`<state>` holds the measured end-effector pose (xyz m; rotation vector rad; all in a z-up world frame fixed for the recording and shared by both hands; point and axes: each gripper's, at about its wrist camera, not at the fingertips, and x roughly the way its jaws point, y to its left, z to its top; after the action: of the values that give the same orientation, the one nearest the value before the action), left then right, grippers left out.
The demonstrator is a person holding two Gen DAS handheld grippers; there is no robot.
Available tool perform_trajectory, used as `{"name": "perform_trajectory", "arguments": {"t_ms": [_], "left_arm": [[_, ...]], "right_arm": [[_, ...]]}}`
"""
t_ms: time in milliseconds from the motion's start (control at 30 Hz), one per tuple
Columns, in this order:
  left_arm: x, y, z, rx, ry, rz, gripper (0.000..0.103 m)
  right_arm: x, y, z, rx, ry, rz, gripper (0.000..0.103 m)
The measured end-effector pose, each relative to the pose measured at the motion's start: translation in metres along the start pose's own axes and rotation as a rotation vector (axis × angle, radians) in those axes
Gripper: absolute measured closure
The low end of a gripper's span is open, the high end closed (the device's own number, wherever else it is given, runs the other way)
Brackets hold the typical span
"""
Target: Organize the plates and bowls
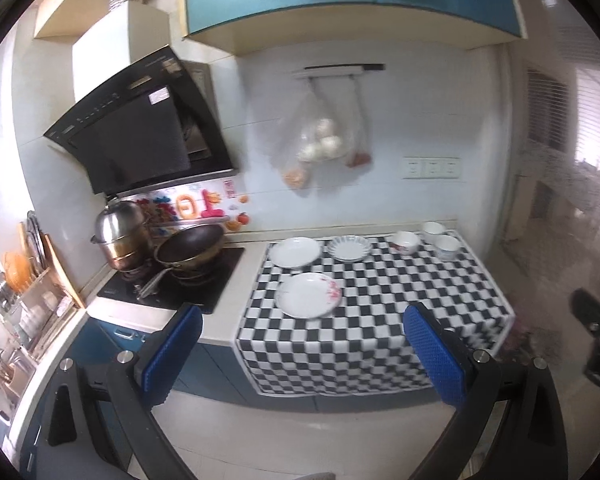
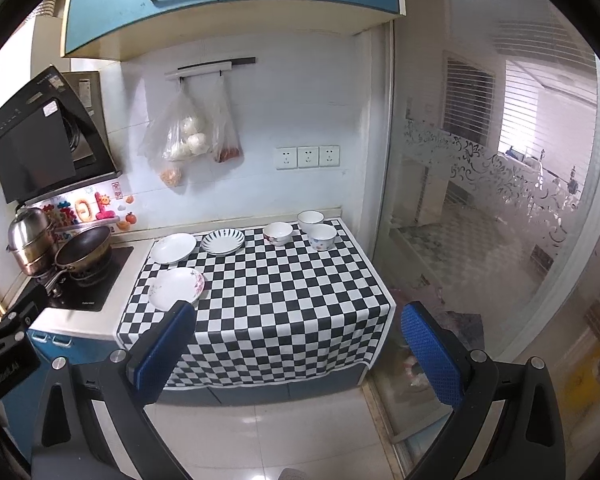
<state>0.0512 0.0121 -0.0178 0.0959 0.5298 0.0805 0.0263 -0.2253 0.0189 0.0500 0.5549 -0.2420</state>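
On the checkered cloth [image 1: 380, 304] [image 2: 284, 300] lie three plates: a floral plate [image 1: 309, 294] [image 2: 176, 289] near the front left, a plain white plate [image 1: 294, 252] [image 2: 173, 247] behind it, and a striped-rim plate [image 1: 349, 247] [image 2: 223, 241]. Three bowls stand at the back right: a red-patterned bowl [image 1: 405, 242] [image 2: 278, 233], a white bowl [image 1: 434, 228] [image 2: 310, 221], and a blue-dotted bowl [image 1: 446, 247] [image 2: 323, 237]. My left gripper [image 1: 306, 344] and right gripper [image 2: 300, 340] are both open and empty, held back from the counter above the floor.
A stove [image 1: 172, 280] [image 2: 80, 280] with a wok [image 1: 190, 249] [image 2: 85, 252] and a steel pot [image 1: 121, 240] [image 2: 30, 240] sits left of the cloth. A dish rack [image 1: 32, 292] stands far left. Bags [image 2: 188, 136] hang on the wall. A glass partition [image 2: 480, 200] is right.
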Motion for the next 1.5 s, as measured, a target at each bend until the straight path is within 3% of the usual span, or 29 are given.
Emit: {"name": "perform_trajectory", "arguments": {"t_ms": [400,700,1233,1367,1500], "left_arm": [[0.093,0.032,0.005,-0.023,0.041,0.05,0.0],[0.187,0.031,0.024,-0.027,0.112,0.053,0.0],[0.382,0.016,0.08,-0.073,0.266,0.157,0.0],[0.428,0.019,0.08,-0.1,0.328,0.163,0.0],[0.474,0.028,0.07,-0.129,0.4,0.174,0.0]], "right_arm": [[0.094,0.059,0.012,-0.019,0.05,-0.029,0.0],[0.207,0.105,0.028,-0.065,0.135,0.015,0.0],[0.444,0.189,0.105,-0.194,0.273,0.17,0.0],[0.492,0.212,0.11,-0.228,0.33,0.21,0.0],[0.541,0.233,0.101,-0.227,0.422,0.324,0.0]]}}
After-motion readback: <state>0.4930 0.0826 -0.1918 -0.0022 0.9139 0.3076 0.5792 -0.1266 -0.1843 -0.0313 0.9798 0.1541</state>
